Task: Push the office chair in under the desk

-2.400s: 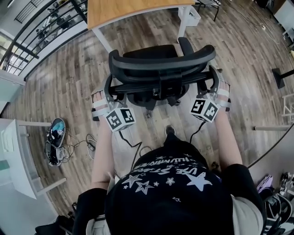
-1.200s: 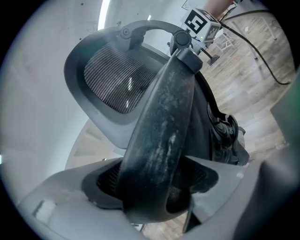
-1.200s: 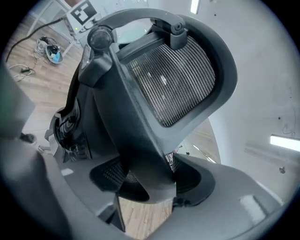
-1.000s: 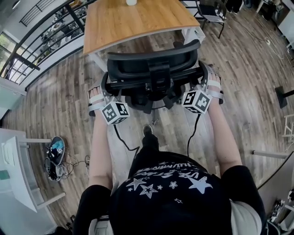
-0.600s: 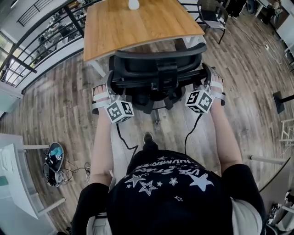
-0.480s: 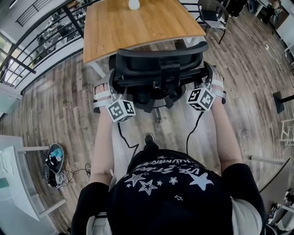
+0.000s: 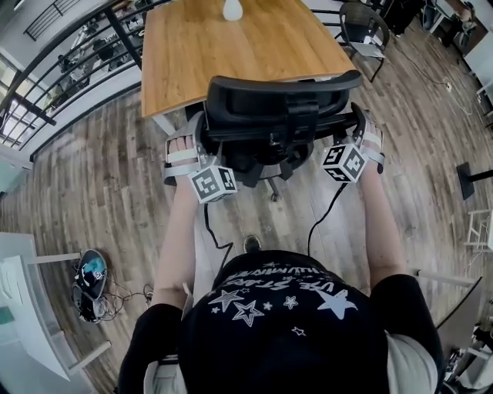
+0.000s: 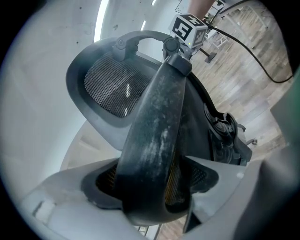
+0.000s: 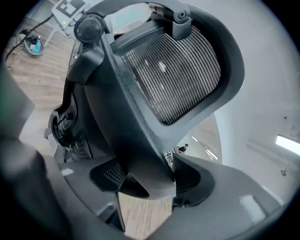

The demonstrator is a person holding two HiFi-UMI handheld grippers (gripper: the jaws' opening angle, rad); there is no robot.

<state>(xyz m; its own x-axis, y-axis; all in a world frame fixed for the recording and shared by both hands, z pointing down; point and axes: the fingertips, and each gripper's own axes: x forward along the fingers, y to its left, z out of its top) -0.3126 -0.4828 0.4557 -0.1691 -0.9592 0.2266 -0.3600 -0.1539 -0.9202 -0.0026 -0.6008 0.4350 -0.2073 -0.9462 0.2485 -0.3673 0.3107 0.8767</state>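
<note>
Two grippers are clamping the office chair (image 7: pixel 281 104) by the side bars of its back frame, one on each edge. The left gripper (image 7: pixel 199 142) is holding the left edge. In the left gripper view its jaws are pressing on both sides of a dark, scuffed upright bar, with the mesh backrest rising beyond it. The right gripper (image 7: pixel 359 127) is holding the right edge, and in the right gripper view its jaws are likewise pinching the dark frame bar below the mesh panel.

The chair is standing on the wooden floor (image 7: pixel 100 177) in front of the person, facing the wooden bench (image 7: pixel 231 54). The top of its backrest is sitting right at the bench's near edge, and the backrest is hiding how far the seat is reaching beneath. A small white object (image 7: pixel 232 9) is resting on the far part of the bench. A second chair (image 7: pixel 366 27) is standing beyond the bench's right corner.
</note>
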